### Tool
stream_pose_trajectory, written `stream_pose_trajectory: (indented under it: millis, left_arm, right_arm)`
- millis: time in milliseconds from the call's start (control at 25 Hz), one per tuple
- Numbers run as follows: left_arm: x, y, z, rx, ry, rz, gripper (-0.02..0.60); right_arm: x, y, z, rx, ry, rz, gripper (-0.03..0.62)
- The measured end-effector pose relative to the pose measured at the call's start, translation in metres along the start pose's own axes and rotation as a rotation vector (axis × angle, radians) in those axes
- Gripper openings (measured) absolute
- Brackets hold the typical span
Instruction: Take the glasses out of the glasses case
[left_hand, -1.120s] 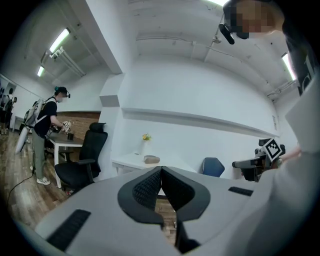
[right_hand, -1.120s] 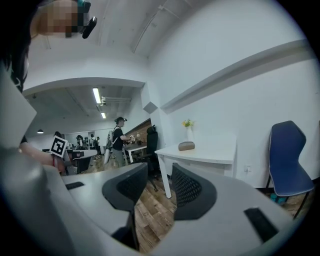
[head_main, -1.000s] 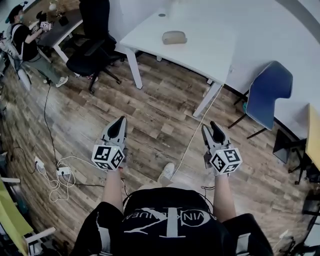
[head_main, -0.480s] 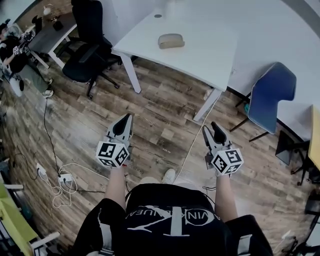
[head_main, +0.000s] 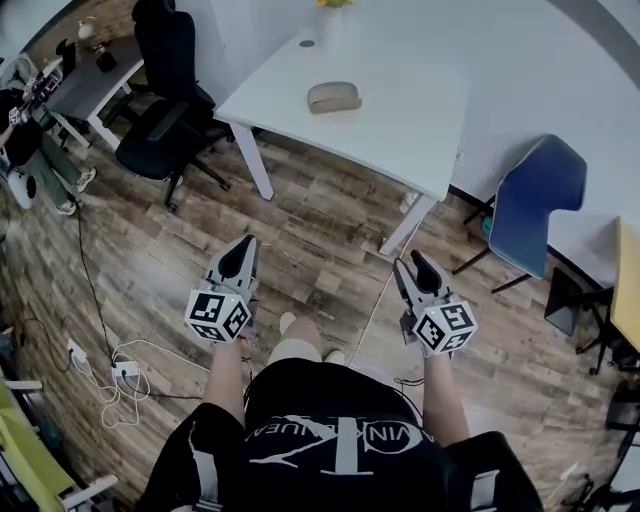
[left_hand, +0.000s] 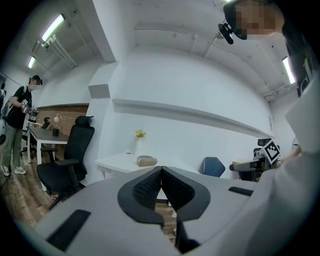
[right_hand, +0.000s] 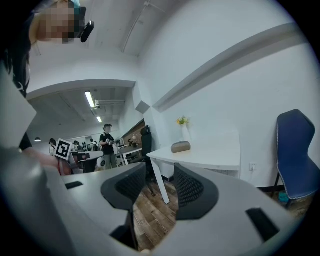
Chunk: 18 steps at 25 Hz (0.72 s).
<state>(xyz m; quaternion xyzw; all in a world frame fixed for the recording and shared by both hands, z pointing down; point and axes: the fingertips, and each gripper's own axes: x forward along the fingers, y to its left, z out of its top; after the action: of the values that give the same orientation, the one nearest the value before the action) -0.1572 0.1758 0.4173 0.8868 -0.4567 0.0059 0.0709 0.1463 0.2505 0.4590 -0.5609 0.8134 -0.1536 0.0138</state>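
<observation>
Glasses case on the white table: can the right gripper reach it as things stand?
Probably not yet: the right gripper, jaws opening and empty, is over the floor, short of the table; the glasses case lies unobstructed.

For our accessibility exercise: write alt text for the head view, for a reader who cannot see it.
A closed glasses case lies on a white table, ahead of a person holding two empty grippers over wooden floor: the left gripper shut, the right gripper with jaws opening.
</observation>
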Motion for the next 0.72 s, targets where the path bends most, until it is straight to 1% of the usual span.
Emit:
stream_pose_trajectory:
  millis: [200,320,480,720]
  left_arm:
    - [0.044,0.031,0.002,-0.019,-0.012,-0.008,0.015]
    - [0.08,0.045,0.015,-0.017,-0.027,-0.026,0.015]
    - [0.12,0.067,0.029,-0.022,-0.043,-0.046,0.015]
    - [0.167,0.105,0.032,-0.035,-0.016,-0.059,0.015]
  right_arm:
    - [0.042,-0.018,0.007,-0.014,0.012,-0.008,0.164]
    - [0.07,-0.033,0.019,-0.007,0.011,-0.019,0.164]
    - [0.114,-0.046,0.036,-0.009,0.01,-0.013,0.164]
    - [0.175,-0.049,0.039,0.017,0.034,0.003,0.166]
